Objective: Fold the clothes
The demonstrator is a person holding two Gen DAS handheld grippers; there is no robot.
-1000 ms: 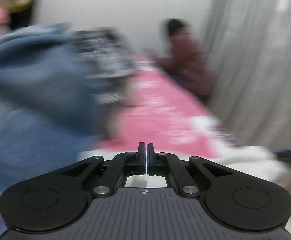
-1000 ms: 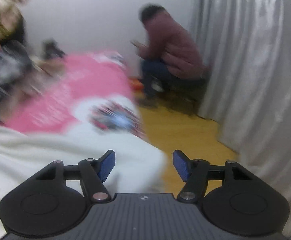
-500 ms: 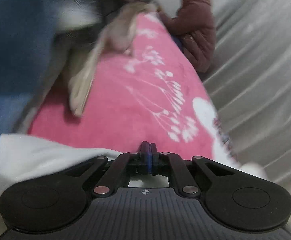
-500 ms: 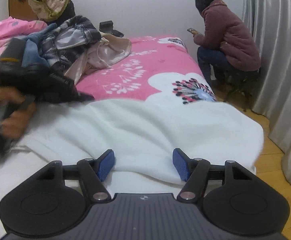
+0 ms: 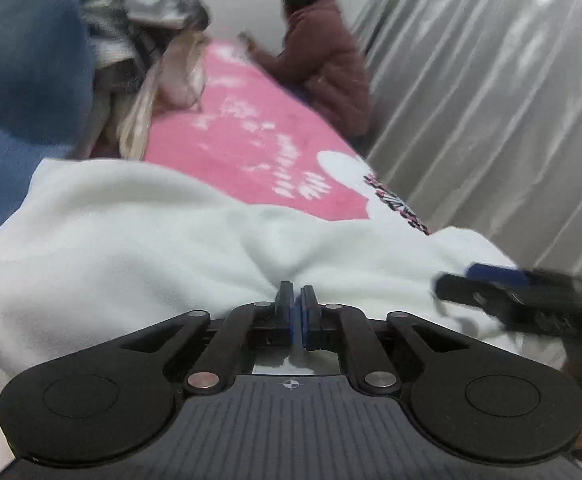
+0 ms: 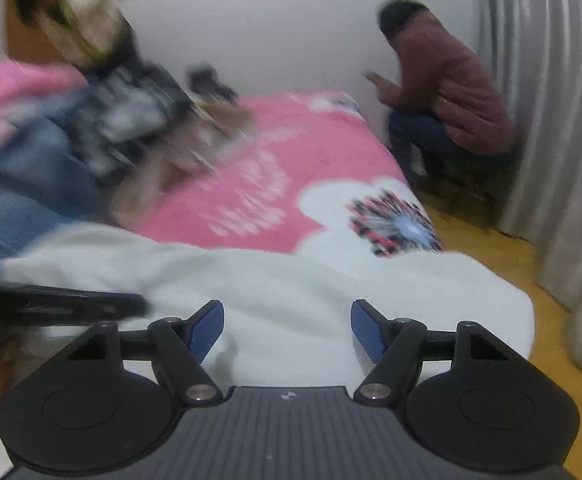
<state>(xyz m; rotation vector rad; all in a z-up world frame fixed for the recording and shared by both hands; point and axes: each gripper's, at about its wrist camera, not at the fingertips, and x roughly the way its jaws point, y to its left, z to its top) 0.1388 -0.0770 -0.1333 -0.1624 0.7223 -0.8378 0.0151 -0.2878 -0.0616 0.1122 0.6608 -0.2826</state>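
White fleece garment (image 5: 139,240) lies rumpled across near end of pink bed (image 5: 243,148). Left gripper (image 5: 296,312) jaws opening, narrow gap, fleece bunched at tips. Right gripper (image 6: 287,330) jaws opening wide, empty above fleece.

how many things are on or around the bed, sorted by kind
white fleece garment: 1
heaped clothes, too blurred to count apart: 1 pile
pink floral bed cover: 1
people in view: 2, one crouching in a maroon jacket, one by the pile in a cream top
tongs: 2, left tongs, right tongs
total: 7
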